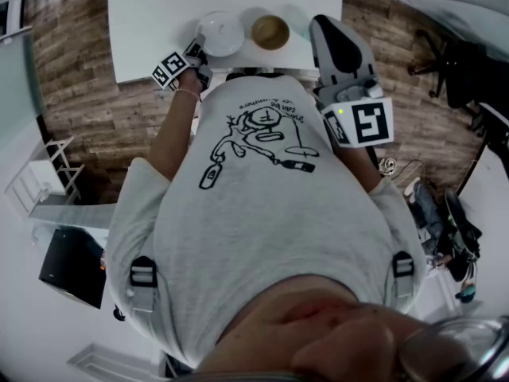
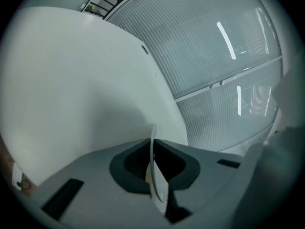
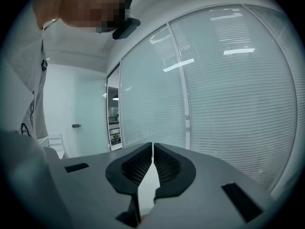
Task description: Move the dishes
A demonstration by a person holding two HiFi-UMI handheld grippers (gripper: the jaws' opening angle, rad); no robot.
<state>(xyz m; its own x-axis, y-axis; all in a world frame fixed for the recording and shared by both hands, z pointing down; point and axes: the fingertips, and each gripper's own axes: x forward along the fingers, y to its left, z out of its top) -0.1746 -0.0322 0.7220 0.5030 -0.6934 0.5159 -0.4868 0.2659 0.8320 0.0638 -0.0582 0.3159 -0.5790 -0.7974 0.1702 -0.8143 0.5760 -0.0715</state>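
Dishes sat together near the front edge of the white tabletop (image 1: pixel 159 22): a white plate (image 1: pixel 219 33) and, just beside it to the right, a brown bowl (image 1: pixel 270 31).

At the left, the left gripper (image 1: pixel 197 56) reached over the tabletop's edge to the plate. Its own view showed its fingers (image 2: pixel 128 166) pinching the thin white rim (image 2: pixel 153 175), which ran edge-on between them. Whether the plate rested on the tabletop or hung just clear of it could not be told.

The hold looked shallow, only on the rim, so the move would go best slowly, with the plate kept level and lifted clear before any sideways carry. The bowl stood so close on the right that a swing that way risked a knock.

Further right, the right gripper (image 1: pixel 321 24) was raised over the tabletop's right side, fingers (image 3: pixel 136 168) pressed together on nothing, facing window blinds (image 3: pixel 228 104). It sat near the bowl but apart from it.
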